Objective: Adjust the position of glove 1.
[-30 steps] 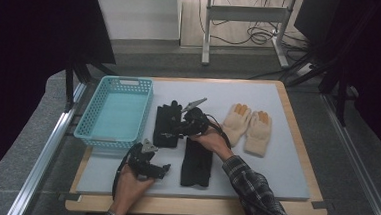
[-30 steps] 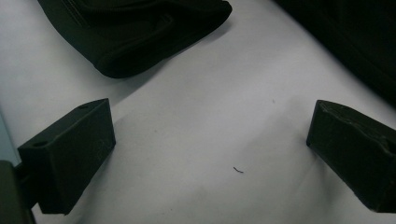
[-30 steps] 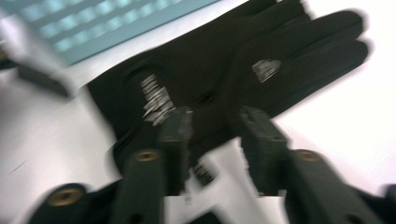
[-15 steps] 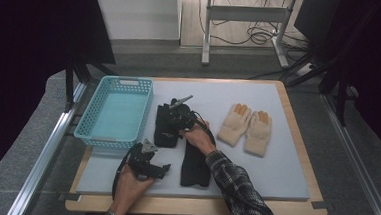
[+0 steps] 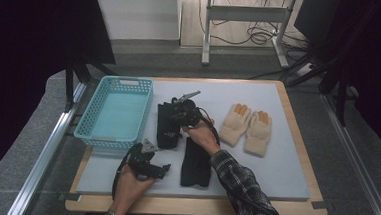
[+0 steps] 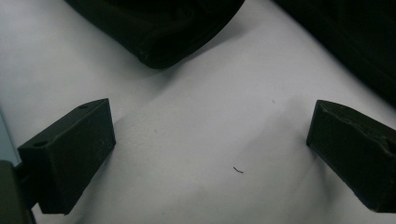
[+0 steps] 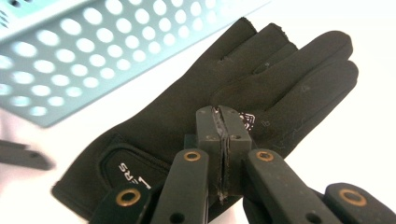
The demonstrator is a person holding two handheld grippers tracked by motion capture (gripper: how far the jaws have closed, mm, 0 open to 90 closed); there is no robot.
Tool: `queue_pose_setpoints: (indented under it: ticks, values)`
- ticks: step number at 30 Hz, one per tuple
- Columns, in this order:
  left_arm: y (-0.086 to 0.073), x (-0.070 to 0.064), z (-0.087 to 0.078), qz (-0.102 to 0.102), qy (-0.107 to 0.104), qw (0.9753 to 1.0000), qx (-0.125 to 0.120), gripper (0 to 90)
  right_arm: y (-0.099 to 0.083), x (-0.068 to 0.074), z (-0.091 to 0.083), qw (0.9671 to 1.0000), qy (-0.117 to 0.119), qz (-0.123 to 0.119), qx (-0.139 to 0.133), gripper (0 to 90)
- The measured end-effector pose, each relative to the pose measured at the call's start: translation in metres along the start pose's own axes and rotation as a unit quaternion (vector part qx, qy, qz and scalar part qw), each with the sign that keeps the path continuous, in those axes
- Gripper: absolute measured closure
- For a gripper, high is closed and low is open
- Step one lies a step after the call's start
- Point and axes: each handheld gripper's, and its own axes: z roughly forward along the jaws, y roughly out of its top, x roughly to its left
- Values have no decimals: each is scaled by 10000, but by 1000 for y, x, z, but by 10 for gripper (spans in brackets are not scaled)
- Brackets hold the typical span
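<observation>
The worktop (image 5: 285, 158) is carrying everything, largest first: a teal basket (image 5: 115, 112) at its 9 o'clock side, a pair of cream gloves (image 5: 247, 128) lying side by side toward 3 o'clock, and two black gloves near the centre. The far black glove (image 5: 167, 123) is lying flat just beside the basket, its fingers pointing to 12 o'clock; the near black glove (image 5: 197, 160) is lying apart from it toward 5 o'clock.

The right claw (image 5: 182, 112) is hovering over the far black glove (image 7: 224, 88), and in the right gripper view its jaws are standing pressed together with nothing between them; whether the tips are touching the fabric cannot be told.

The left claw (image 5: 147, 166) is resting near the 6 o'clock edge, its jaws spread wide over bare worktop (image 6: 205, 140), gripping nothing, with a dark glove edge (image 6: 173, 32) lying beyond them.

The far black glove is looking thin, soft and light, probably a stretchy knit, so it is likely going to droop and fold when lifted rather than hold shape. It is not seeming fragile or slippery. A pinch at the cuff (image 7: 121, 168), or on a raised fold of the palm, is probably the safest hold, since a finger alone is likely to slip out.
</observation>
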Motion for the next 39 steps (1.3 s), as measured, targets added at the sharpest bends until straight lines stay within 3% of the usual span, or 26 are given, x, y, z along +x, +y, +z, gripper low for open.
queue_pose_setpoints:
  ticks: [5,14,27,34,39]
  values:
    - [0,0,0,2,1,10000,0,12,2,3,-17,9999,35,66,-155,874]
    - [0,0,0,9,2,10000,-6,12,-5,6,-67,9989,22,206,-420,874]
    - [0,-1,1,-61,3,10000,-66,12,-56,29,-132,9984,-170,367,-400,873]
    - [0,-1,1,-60,2,10000,-57,12,-83,43,-150,9966,-139,646,-490,872]
    - [0,-1,1,-68,0,10000,-62,13,-100,50,-142,9955,-117,812,-468,872]
